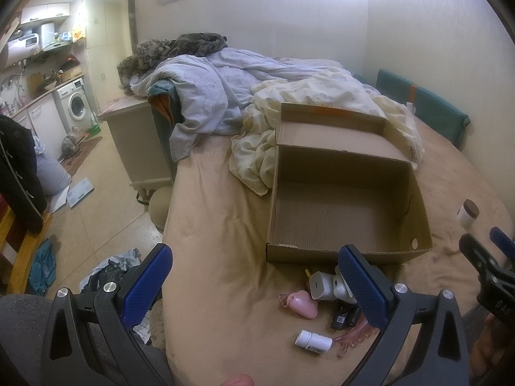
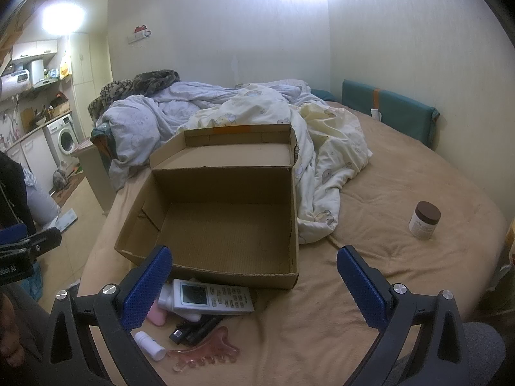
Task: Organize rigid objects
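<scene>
Both the left claw (image 1: 254,276) and right claw (image 2: 254,276) hung released over the bed (image 2: 402,167), the empty cardboard box (image 2: 225,225) just beyond a near cluster of remote control (image 2: 212,299), white bottle (image 2: 149,344) and pink comb (image 2: 209,350).

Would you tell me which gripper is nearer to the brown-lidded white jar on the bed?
Right. The right gripper has the brown-lidded white jar just ahead to its right; the left gripper sits farther left, over the small items.

A lived-in one-room home

An unmade bed (image 2: 402,173) with rumpled quilts (image 2: 206,109) fills the room; beyond it, a kitchen corner holds a washing machine (image 1: 77,104), wall cupboards (image 1: 45,13) and a cluttered counter (image 1: 38,96).
</scene>
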`<state>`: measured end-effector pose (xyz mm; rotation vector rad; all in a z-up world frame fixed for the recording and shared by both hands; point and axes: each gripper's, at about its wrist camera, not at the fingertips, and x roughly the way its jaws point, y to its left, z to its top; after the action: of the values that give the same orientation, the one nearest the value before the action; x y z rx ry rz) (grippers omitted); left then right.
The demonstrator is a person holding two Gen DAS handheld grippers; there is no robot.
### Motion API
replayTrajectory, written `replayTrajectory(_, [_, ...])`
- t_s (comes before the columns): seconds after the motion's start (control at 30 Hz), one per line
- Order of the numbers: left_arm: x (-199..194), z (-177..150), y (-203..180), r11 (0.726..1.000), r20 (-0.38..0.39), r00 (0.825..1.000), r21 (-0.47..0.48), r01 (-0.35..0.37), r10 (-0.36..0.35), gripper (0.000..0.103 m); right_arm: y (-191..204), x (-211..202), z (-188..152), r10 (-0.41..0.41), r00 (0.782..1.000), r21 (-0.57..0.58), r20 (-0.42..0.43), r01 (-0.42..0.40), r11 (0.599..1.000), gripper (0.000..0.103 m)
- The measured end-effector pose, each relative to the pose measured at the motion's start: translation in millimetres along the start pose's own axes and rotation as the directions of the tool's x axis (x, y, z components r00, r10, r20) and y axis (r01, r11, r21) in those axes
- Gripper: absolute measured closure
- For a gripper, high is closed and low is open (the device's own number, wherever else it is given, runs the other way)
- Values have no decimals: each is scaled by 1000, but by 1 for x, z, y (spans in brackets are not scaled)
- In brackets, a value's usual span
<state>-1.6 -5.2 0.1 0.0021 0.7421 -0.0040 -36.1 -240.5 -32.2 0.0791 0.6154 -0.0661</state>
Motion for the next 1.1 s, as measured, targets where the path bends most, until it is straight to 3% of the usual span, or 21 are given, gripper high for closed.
replayTrajectory(0.27, [3,-1,5,1000,-29,1000,10,-8,8,0,-10,-1,0,9,1000,19,-19,-9,1000,0])
replayTrajectory(0.43, [27,-9,5,999,-168,986,44,-2,9,0,-9,8,-3,14,997,30,-69,-12,999,0])
replayTrajectory(0.5, [44,-17,-2,997,-245,969,82,-3,23,0,-7,17,-7,18,993,26,-119,-16,1000,0])
replayTrajectory(0.63, [76,-41,-27,980,-420,908,183,75,9,0,-6,32,-15,23,977,24,-211,-19,1000,0])
replayTrajectory(0.83, [107,-70,-65,940,-570,822,273,204,-13,0,-9,36,-18,27,969,42,-247,-17,999,0])
replayTrajectory(1.1, [136,-89,-75,936,-643,766,277,216,14,2,-15,35,-17,32,966,67,-255,-15,998,0])
